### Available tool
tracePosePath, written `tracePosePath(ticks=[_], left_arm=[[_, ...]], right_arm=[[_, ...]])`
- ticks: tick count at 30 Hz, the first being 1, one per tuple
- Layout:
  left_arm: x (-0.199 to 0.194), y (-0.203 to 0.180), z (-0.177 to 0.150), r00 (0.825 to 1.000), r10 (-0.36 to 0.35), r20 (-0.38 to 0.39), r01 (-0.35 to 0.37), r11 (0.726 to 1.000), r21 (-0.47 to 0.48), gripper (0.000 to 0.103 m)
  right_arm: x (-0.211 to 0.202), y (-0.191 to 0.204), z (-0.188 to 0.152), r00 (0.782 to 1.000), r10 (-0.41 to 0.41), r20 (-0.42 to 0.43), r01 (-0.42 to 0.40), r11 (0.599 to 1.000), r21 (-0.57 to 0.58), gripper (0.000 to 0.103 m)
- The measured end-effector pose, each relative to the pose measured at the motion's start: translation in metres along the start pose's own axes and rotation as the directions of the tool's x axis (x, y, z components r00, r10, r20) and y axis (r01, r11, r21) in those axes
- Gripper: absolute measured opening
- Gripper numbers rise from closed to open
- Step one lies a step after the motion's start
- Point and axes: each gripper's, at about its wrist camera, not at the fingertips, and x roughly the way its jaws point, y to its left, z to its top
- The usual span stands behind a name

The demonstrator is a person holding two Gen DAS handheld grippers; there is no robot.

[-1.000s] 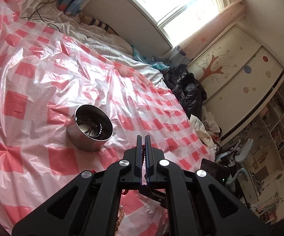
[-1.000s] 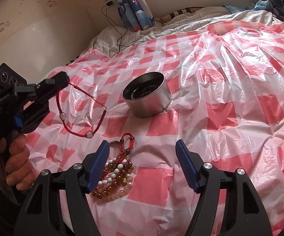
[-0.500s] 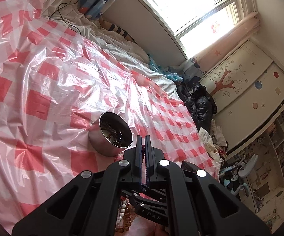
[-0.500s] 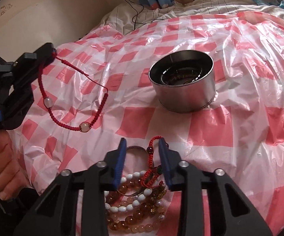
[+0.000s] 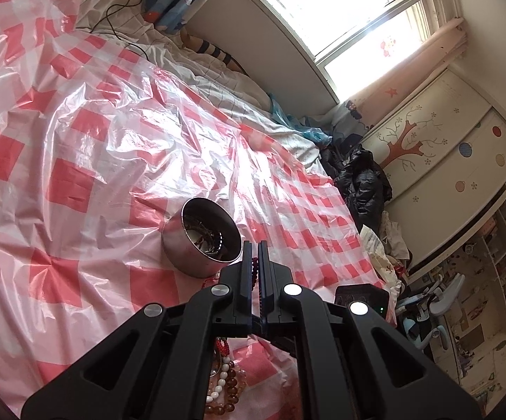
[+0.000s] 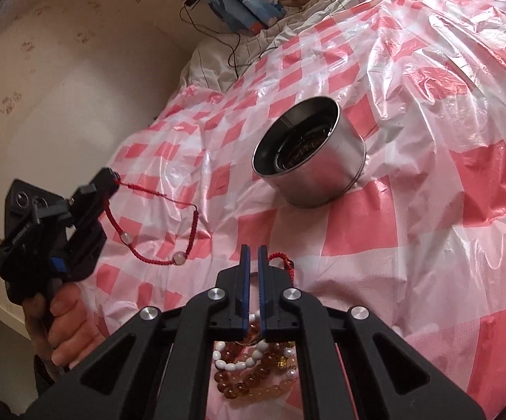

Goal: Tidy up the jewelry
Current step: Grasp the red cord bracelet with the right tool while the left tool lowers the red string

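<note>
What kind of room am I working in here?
Most likely a bedroom, perhaps a child's: a bed under a checked plastic sheet, a wardrobe painted with a tree, and a window beside it.

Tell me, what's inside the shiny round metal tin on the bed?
Inside the shiny round metal tin lies a tangle of dark, brownish beaded strands, seen from the left wrist. The tin's wall hides how many pieces there are and what lies beneath them.

Tin (image 6: 314, 164) on sheet (image 6: 428, 262); bead pile (image 6: 253, 367) seemingly before it.
</note>
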Motion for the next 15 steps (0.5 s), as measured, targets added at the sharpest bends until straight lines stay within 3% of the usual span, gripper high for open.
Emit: tracePosePath(ticks=[1, 2, 3, 5, 7, 9, 10, 12, 15], left_arm=[[0.001, 0.000, -0.001, 1.000, 0.001, -0.002, -0.001, 1.000, -0.001, 0.002], [0.002, 0.000, -0.002, 1.000, 0.002, -0.006, -0.002, 1.000, -0.001, 0.002], [0.003, -0.001, -0.002, 1.000, 0.002, -0.009, -0.002, 1.000, 0.001, 0.002], [0.003, -0.002, -0.003, 1.000, 0.002, -0.011, -0.002, 1.000, 0.005, 0.002], [0.003, -0.003, -0.003, 1.000, 0.000, -0.012, 0.000, 1.000, 0.007, 0.002], [0.004, -0.002, -0.003, 1.000, -0.001, -0.012, 0.002, 1.000, 0.006, 0.002], [0.003, -0.003, -0.003, 1.000, 0.000, -0.013, 0.000, 1.000, 0.006, 0.002], [0.003, -0.003, -0.002, 1.000, -0.002, -0.010, 0.002, 1.000, 0.006, 0.002], [0.003, -0.003, -0.003, 1.000, -0.001, -0.008, 0.001, 1.000, 0.007, 0.002]], right_arm=[[0.005, 0.004, -0.001, 1.000, -0.010, -0.012, 0.010, 1.000, -0.014, 0.022], [0.009, 0.008, -0.003, 0.999, -0.037, -0.013, 0.037, 0.999, -0.030, 0.066], [0.010, 0.012, -0.004, 0.998, -0.068, 0.002, 0.068, 0.997, -0.047, 0.083], [0.015, 0.022, -0.005, 0.992, -0.127, 0.004, 0.127, 0.984, -0.123, 0.082], [0.024, 0.022, -0.008, 0.986, -0.162, -0.022, 0.158, 0.977, -0.144, 0.061], [0.033, 0.016, -0.011, 0.982, -0.176, -0.062, 0.167, 0.976, -0.137, 0.026], [0.035, 0.014, -0.013, 0.982, -0.174, -0.069, 0.164, 0.978, -0.133, 0.019], [0.031, 0.011, -0.011, 0.988, -0.144, -0.058, 0.137, 0.985, -0.108, 0.014], [0.020, 0.003, -0.007, 0.995, -0.096, -0.027, 0.095, 0.994, -0.057, 0.013]])
